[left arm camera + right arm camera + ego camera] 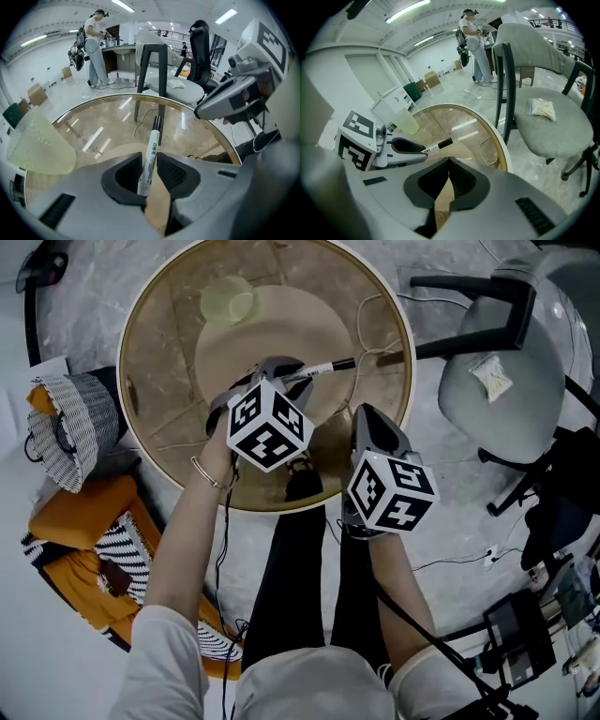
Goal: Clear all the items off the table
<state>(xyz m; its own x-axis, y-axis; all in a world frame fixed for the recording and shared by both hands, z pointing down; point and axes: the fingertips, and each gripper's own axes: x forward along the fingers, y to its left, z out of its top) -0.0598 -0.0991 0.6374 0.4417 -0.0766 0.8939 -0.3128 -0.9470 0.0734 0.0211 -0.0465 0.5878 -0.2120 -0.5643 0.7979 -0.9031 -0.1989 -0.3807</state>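
A white marker with a black cap (pixel 323 367) sticks out to the right from my left gripper (pixel 291 373), which is shut on its barrel above the round glass table (pixel 159 362). In the left gripper view the marker (pixel 151 159) lies lengthwise between the two pads, cap pointing away. A pale green cup (pixel 228 301) stands on the far part of the table, to the left of the marker (pixel 37 145). My right gripper (pixel 367 416) hovers over the near right rim, its jaws shut with nothing between them (pixel 449 160). From there I see the left gripper with the marker (pixel 438 146) to the left.
A grey chair (pixel 497 381) with a white packet (pixel 490 376) on its seat stands right of the table. A woven basket (pixel 80 418) and an orange-and-striped bag (pixel 84 512) lie on the floor at left. A cable (pixel 375 334) loops beneath the glass. A person (pixel 93 47) stands far off.
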